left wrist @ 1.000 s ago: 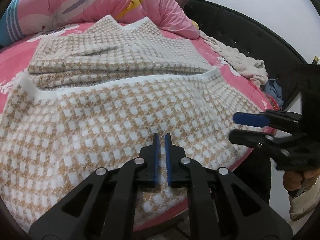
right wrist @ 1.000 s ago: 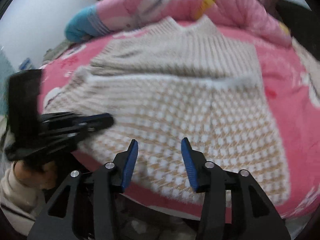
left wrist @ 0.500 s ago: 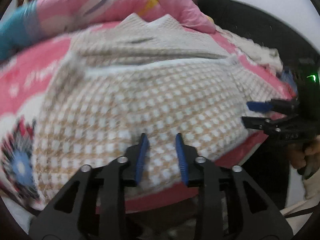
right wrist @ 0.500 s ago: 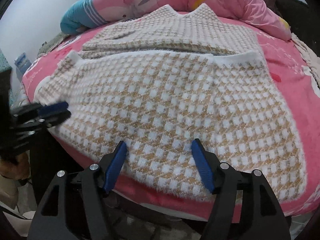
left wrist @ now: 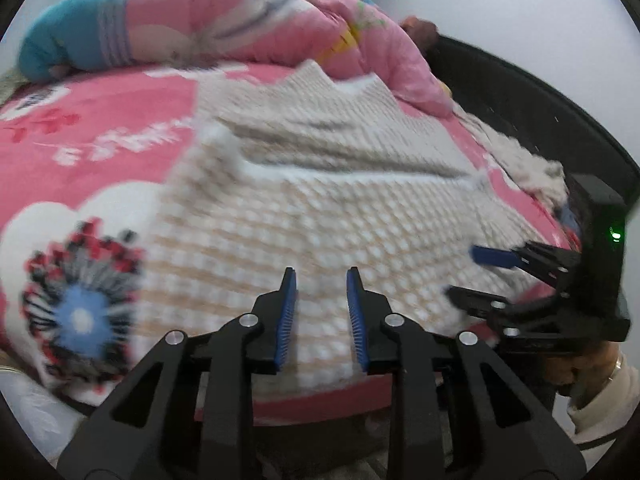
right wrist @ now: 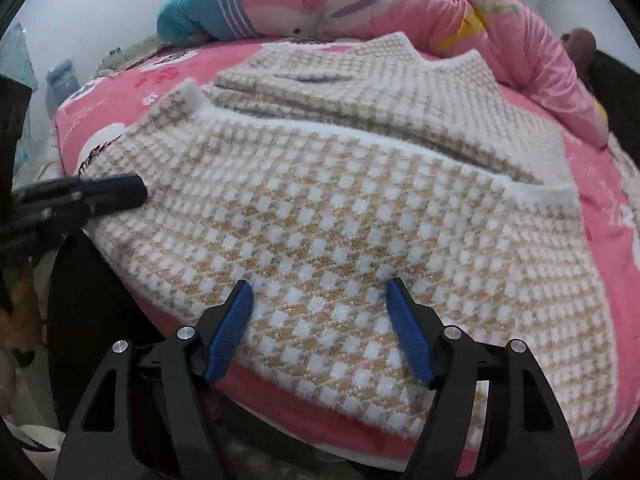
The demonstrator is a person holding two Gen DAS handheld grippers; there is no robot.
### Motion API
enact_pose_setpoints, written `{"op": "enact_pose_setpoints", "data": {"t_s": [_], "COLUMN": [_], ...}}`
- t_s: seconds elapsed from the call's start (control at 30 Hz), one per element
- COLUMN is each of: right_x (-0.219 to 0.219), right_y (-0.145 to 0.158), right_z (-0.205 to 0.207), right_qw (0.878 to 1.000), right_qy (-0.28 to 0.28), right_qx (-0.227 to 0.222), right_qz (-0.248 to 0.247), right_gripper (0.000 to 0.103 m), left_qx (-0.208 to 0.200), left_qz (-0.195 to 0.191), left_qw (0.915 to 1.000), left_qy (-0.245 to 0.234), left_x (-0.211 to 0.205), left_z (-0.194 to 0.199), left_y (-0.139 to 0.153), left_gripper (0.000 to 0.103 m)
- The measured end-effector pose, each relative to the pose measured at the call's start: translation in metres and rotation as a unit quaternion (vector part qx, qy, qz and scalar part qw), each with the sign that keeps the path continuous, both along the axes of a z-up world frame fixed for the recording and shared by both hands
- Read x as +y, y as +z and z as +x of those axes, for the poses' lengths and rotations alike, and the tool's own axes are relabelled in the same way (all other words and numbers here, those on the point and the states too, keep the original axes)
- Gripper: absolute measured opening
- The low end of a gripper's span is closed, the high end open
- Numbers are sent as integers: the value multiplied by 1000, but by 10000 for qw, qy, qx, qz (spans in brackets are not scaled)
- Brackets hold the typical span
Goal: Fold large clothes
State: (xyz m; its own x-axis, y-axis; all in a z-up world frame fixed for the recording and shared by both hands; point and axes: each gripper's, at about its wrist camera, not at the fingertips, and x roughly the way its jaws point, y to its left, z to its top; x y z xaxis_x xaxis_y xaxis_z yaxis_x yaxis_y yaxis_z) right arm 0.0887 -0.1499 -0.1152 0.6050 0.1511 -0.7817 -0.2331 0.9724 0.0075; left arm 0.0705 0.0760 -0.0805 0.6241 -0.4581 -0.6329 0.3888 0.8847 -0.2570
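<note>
Right wrist view: checked sweater (right wrist: pixel 340 216) lies flat on the pink bed (right wrist: pixel 120 92), half-folded. Right gripper (right wrist: pixel 320 328) and left gripper (left wrist: pixel 320 316) hover apart, empty. Risk: pinching only fuzz at the hem, fold skews.

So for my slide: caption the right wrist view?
Open right gripper over a checked sweater on a pink bed.

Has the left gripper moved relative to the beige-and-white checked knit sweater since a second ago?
Yes. The left gripper shifted leftward along the beige-and-white checked knit sweater hem, jaws opening.
</note>
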Motion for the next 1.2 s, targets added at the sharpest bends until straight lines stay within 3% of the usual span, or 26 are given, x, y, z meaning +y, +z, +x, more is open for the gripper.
{"op": "enact_pose_setpoints", "data": {"t_s": [0.13,0.2,0.27,0.4,0.53,0.63,0.67,0.7,0.8,0.87,0.97,1.03,1.17,1.2], "right_x": [-1,1,2,-13,-71,-122,-132,-132,-122,-123,-128,-135,-144,-145], "right_y": [23,9,-12,14,26,-14,-21,-15,16,37,46,37,-10,-12], "right_z": [-11,-6,2,-3,-11,3,4,3,6,10,29,51,79,77], "right_qw": [9993,9997,9998,9998,9968,9871,9841,9852,9894,9905,9883,9840,9773,9771], "right_qy": [103,82,86,87,-689,-1443,-1454,-1396,-1345,-1215,-1329,-1505,-1695,-1700], "right_qx": [-356,-216,-65,-176,-333,440,548,524,345,55,-111,-37,543,497], "right_qz": [76,-120,-174,17,210,534,855,846,436,645,741,953,1150,1184], "right_gripper": [68,68,70,70,70,70,71,70,70,70,71,75,84,85], "left_qx": [227,300,252,170,182,181,197,216,194,109,-6,30,137,223], "left_qz": [154,-54,5,160,84,116,102,114,320,430,587,692,1097,1264], "left_qw": [9985,9984,9985,9986,9988,9987,9987,9986,9978,9974,9968,9962,9920,9895], "left_qy": [472,481,481,474,443,462,459,475,552,571,534,530,605,657], "left_x": [26,34,33,29,31,28,27,26,22,16,-4,-23,-62,-71], "left_z": [19,23,23,19,19,20,20,21,18,19,28,39,66,73], "left_y": [-9,-15,-15,-12,-14,-13,-12,-11,4,16,34,41,34,29], "left_gripper": [32,31,31,32,32,32,32,32,33,39,48,67,84,84]}}
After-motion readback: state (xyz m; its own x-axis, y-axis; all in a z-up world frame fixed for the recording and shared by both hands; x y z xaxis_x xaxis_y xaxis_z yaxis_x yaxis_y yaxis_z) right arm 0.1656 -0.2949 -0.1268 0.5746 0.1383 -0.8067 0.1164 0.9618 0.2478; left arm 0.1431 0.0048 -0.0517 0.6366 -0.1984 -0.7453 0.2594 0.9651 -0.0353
